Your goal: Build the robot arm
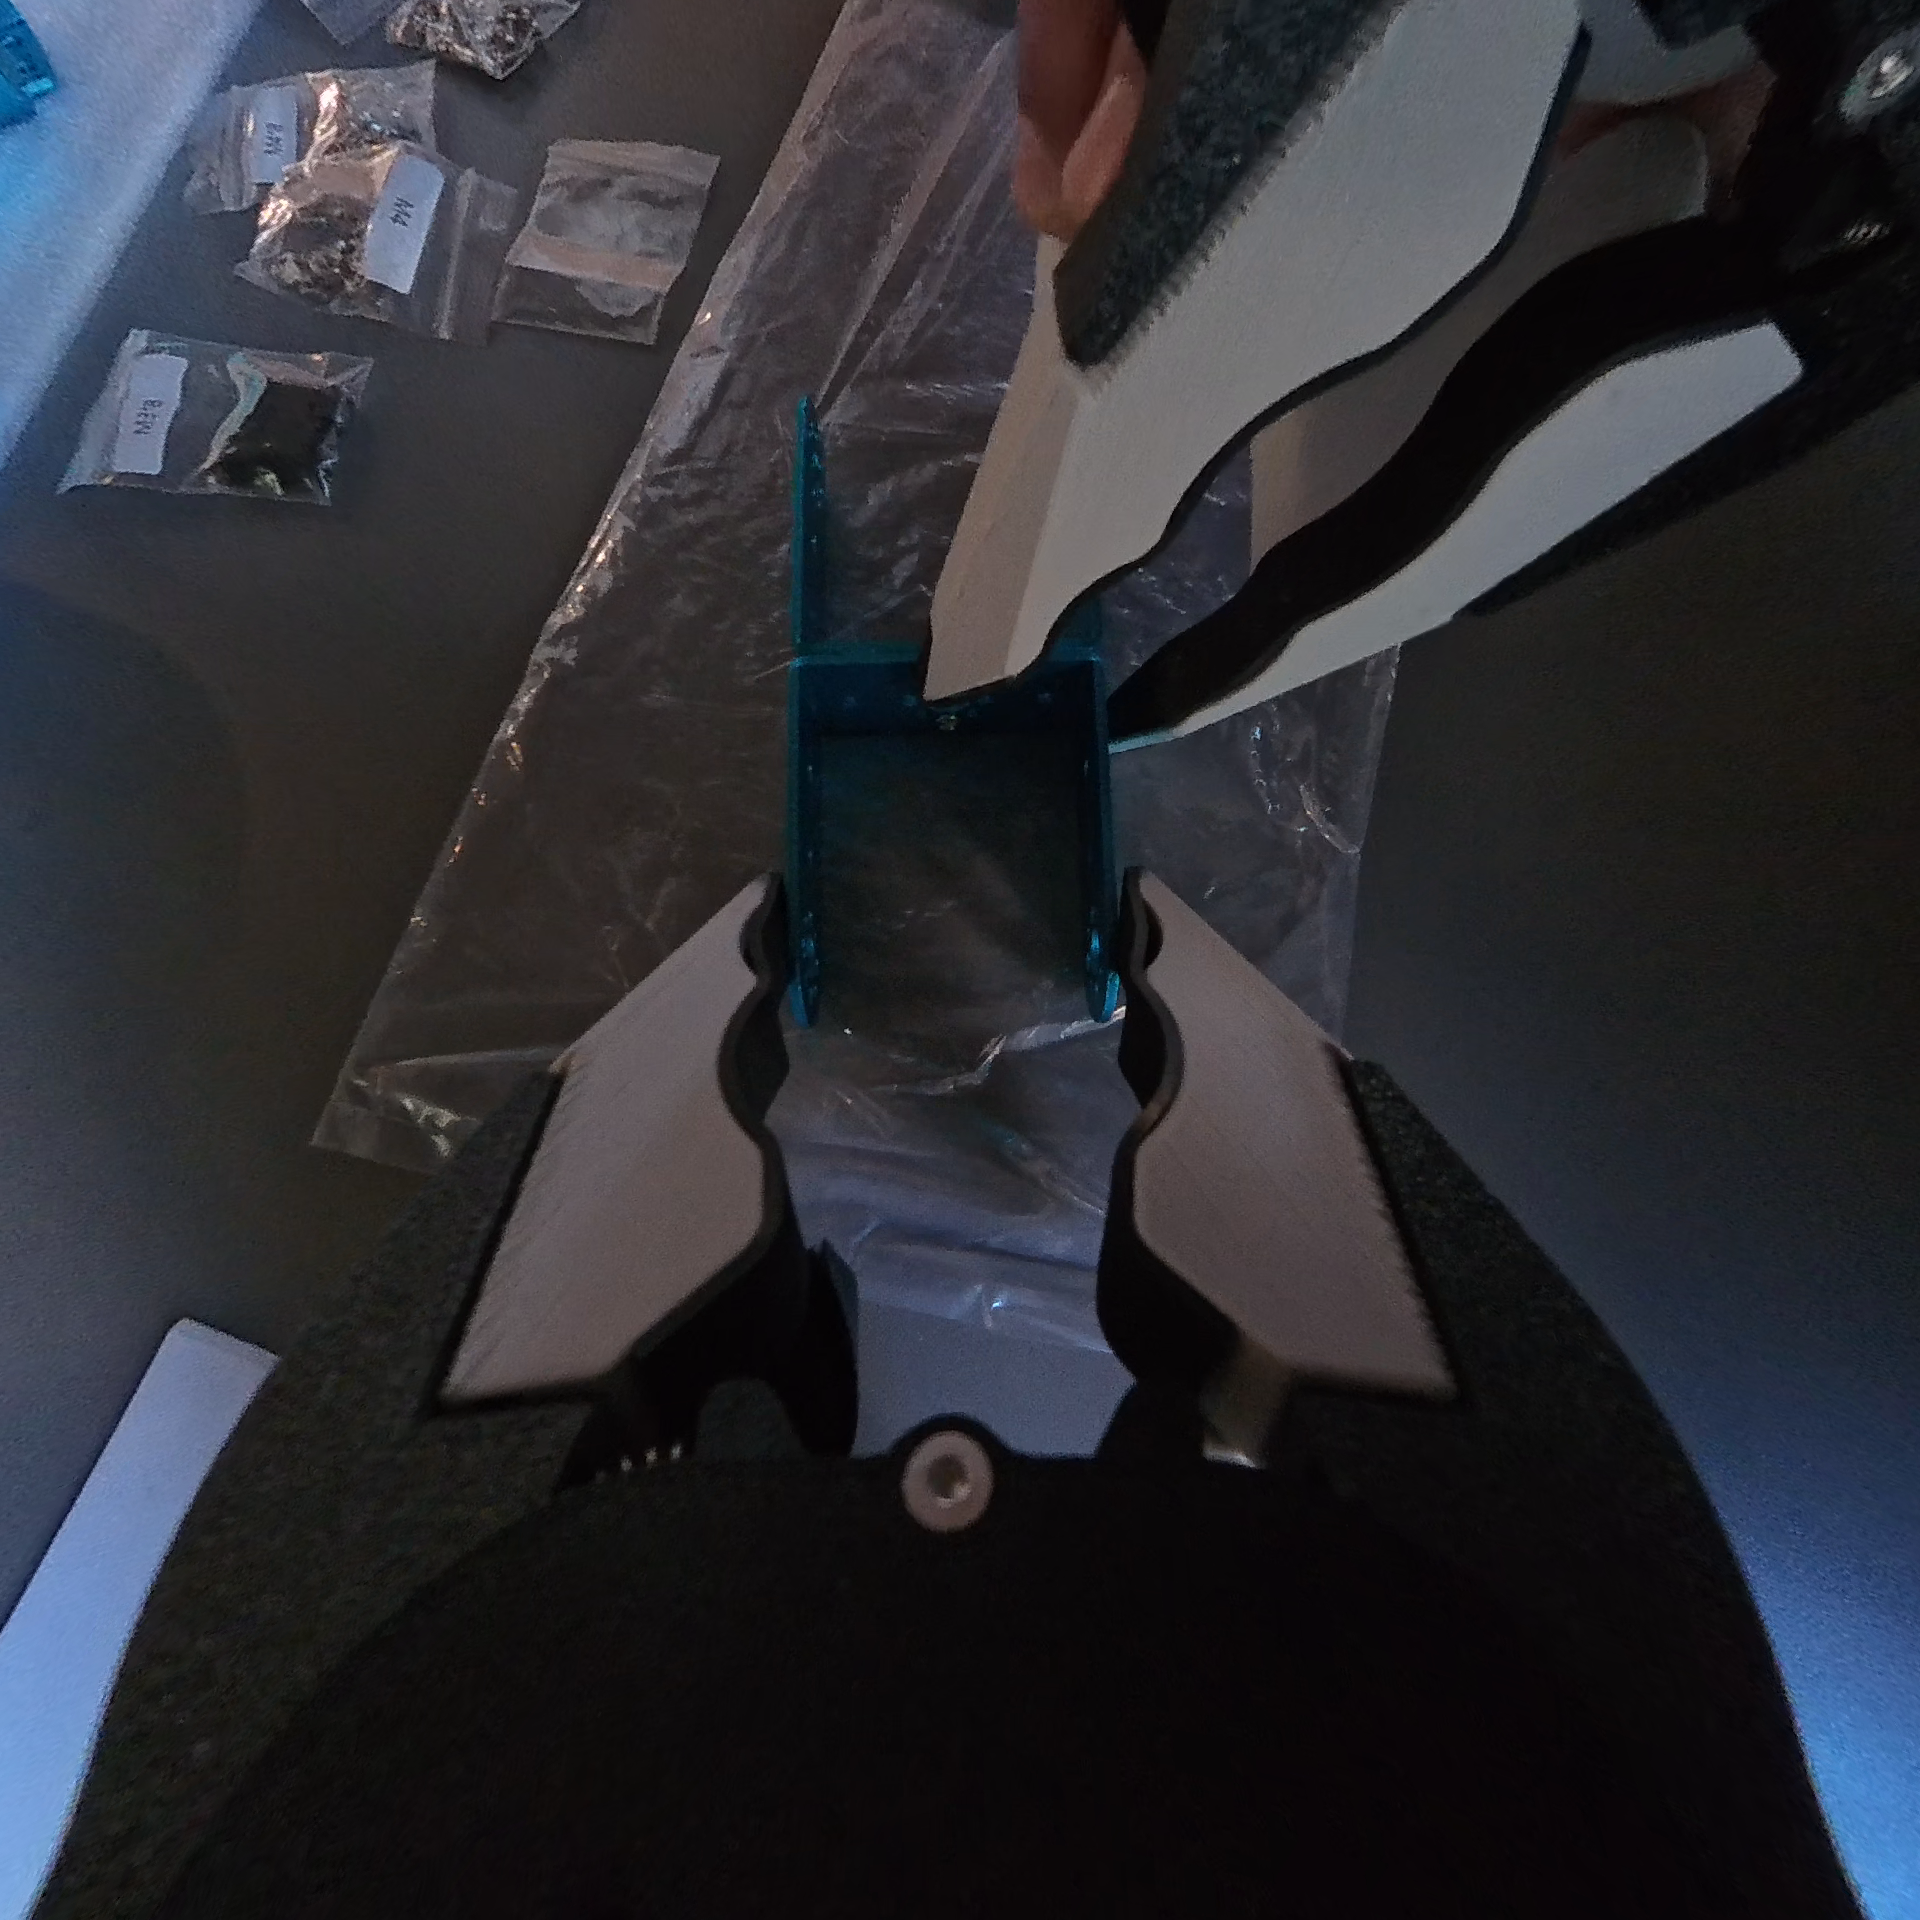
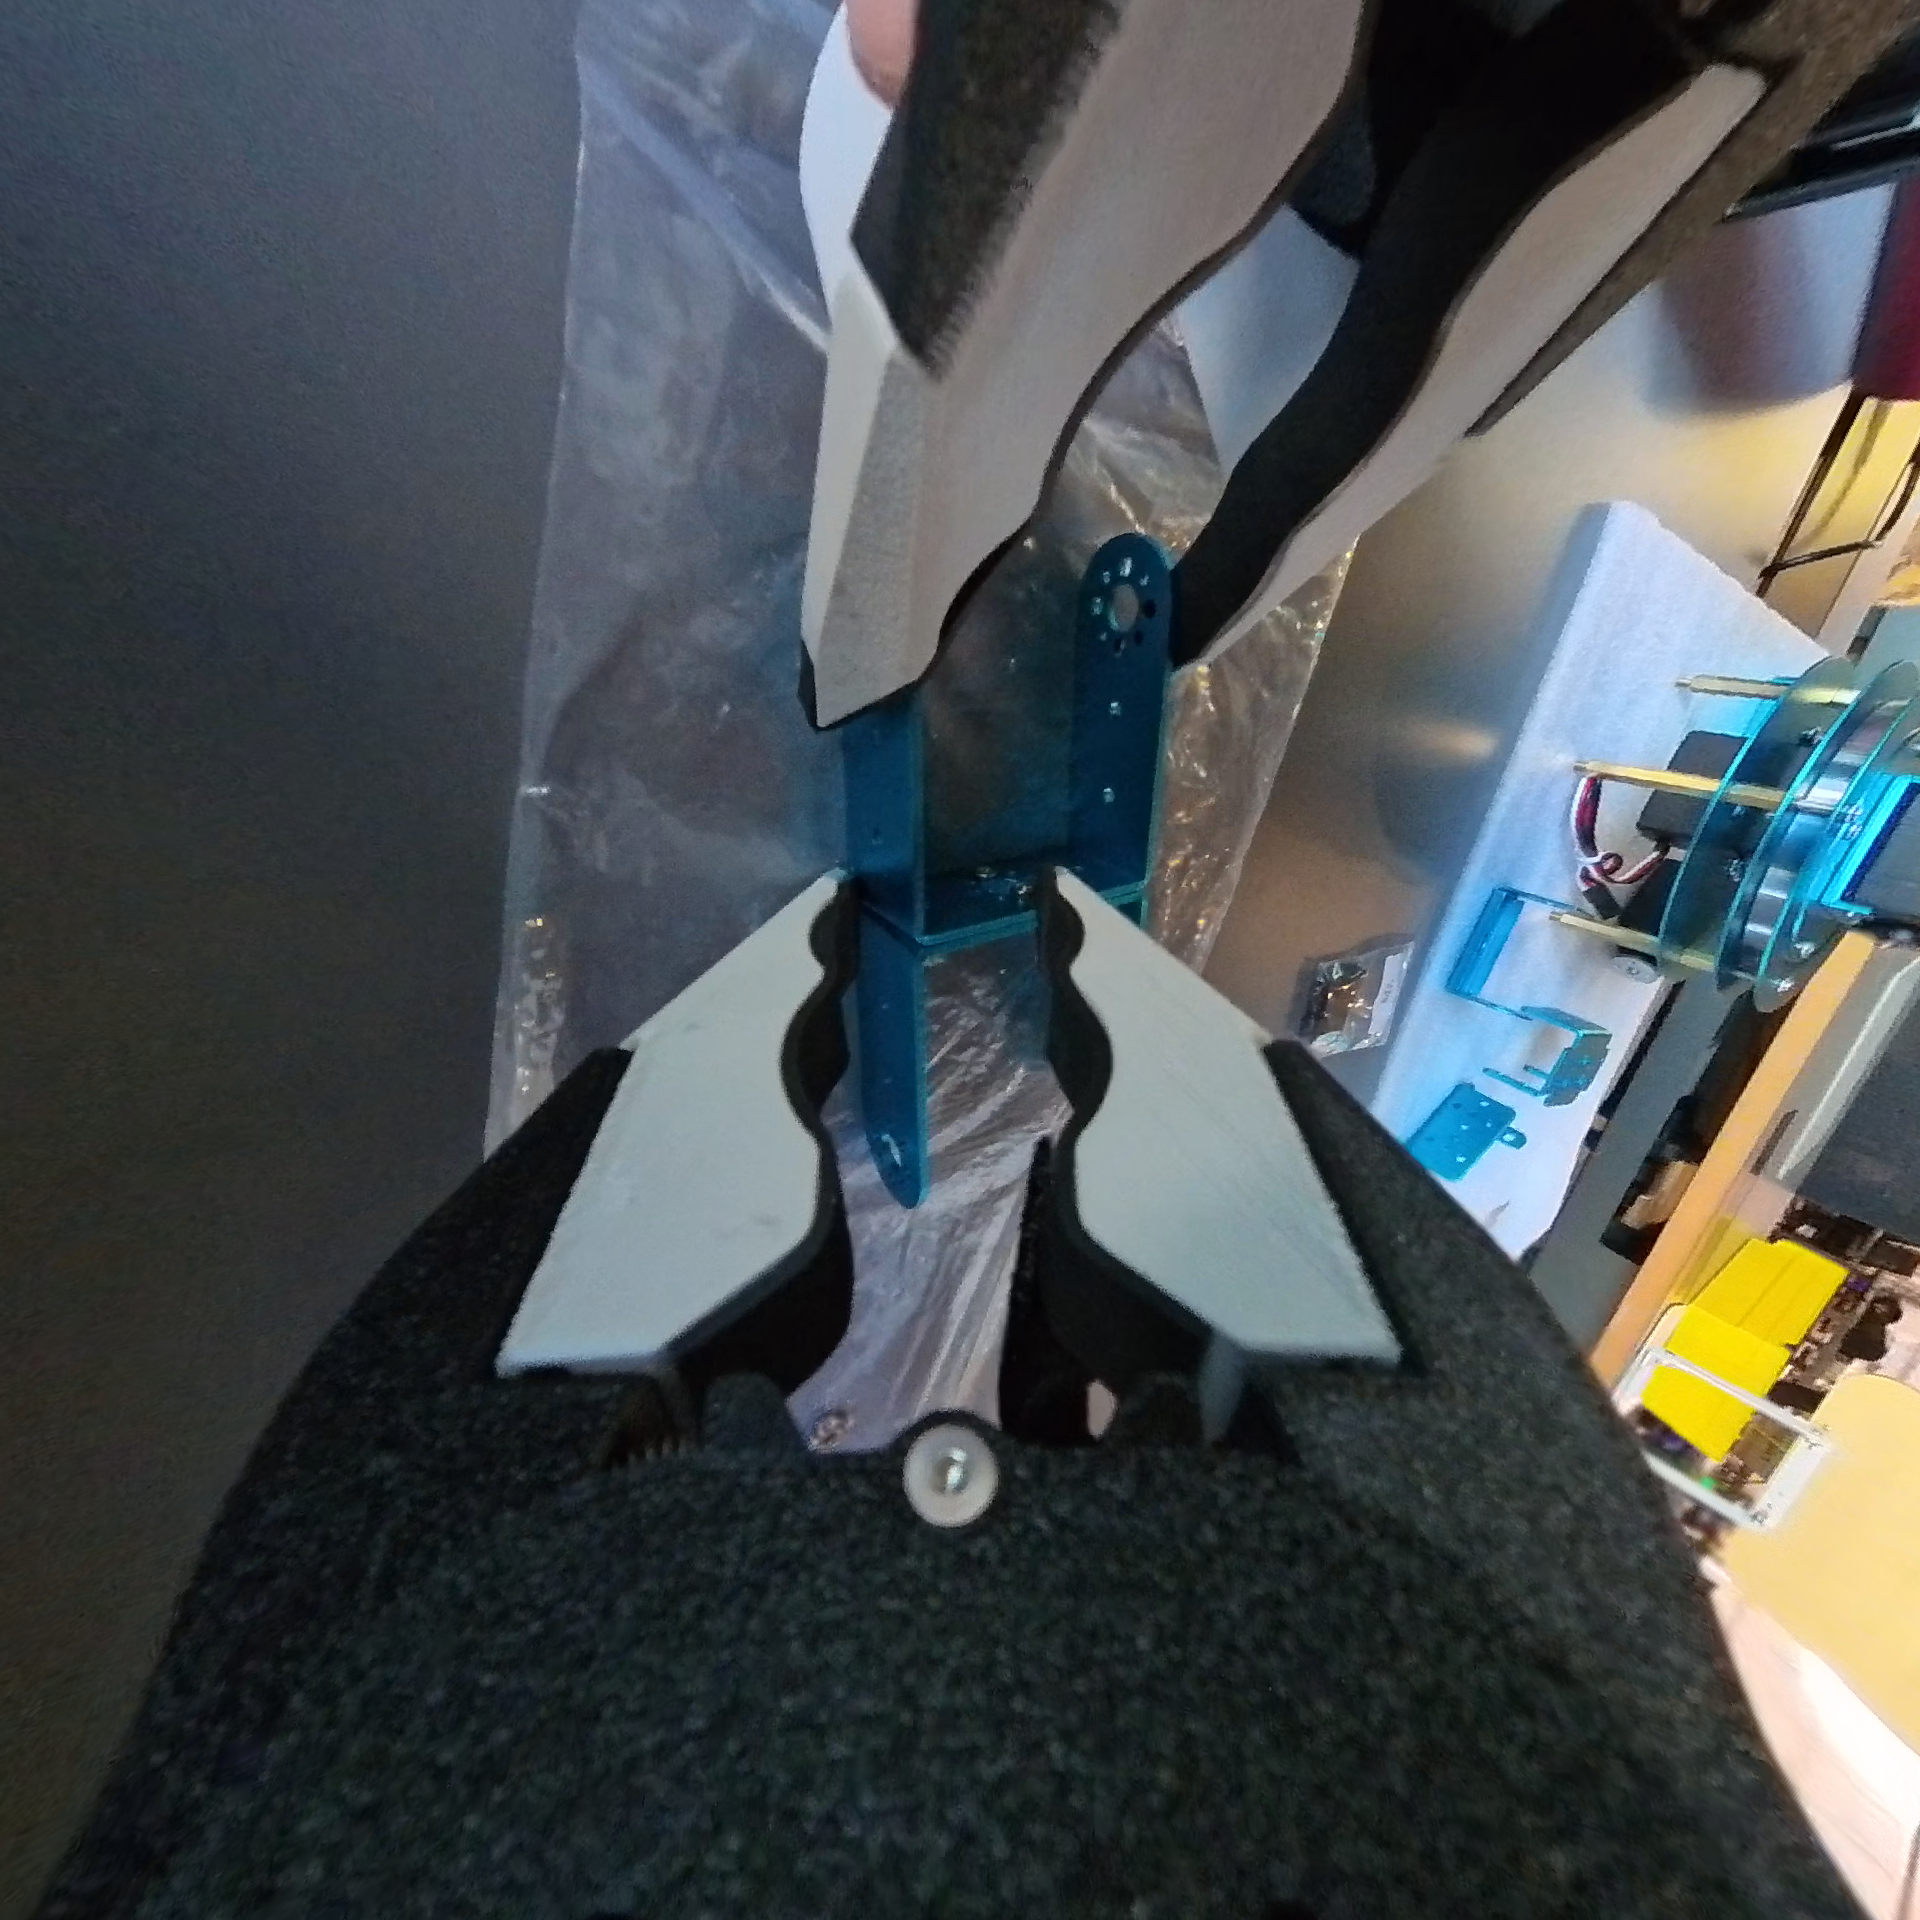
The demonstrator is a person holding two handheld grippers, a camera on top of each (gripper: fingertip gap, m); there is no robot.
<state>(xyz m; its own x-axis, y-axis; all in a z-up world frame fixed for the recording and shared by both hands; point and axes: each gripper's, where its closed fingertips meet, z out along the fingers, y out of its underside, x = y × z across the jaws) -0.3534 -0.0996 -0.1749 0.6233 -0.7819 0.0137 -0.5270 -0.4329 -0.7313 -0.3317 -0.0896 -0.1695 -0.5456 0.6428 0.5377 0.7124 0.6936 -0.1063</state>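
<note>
A blue metal bracket assembly (image 1: 862, 701) of two U-shaped pieces set base to base is held between both grippers above a clear plastic bag (image 1: 727, 416). My left gripper (image 1: 953, 899) is shut on the outer sides of the nearer U-piece's two arms. My right gripper (image 1: 1039, 707) comes in from the top right, with its tips at the base. In the right wrist view my right gripper (image 2: 953, 888) is shut on the bracket (image 2: 883, 810) at the joined bases, and one arm (image 2: 891, 1091) points back between its fingers. The left gripper (image 2: 1008, 681) clamps the far arms.
Several small zip bags of hardware (image 1: 343, 229) lie on the dark table at the far left. A white foam sheet (image 2: 1621, 644) at the right holds loose blue brackets (image 2: 1558, 1049) and a round assembly with brass standoffs (image 2: 1787, 810). A hand (image 1: 1060, 125) shows at the top. My two grippers' fingertips are within a few centimetres of each other.
</note>
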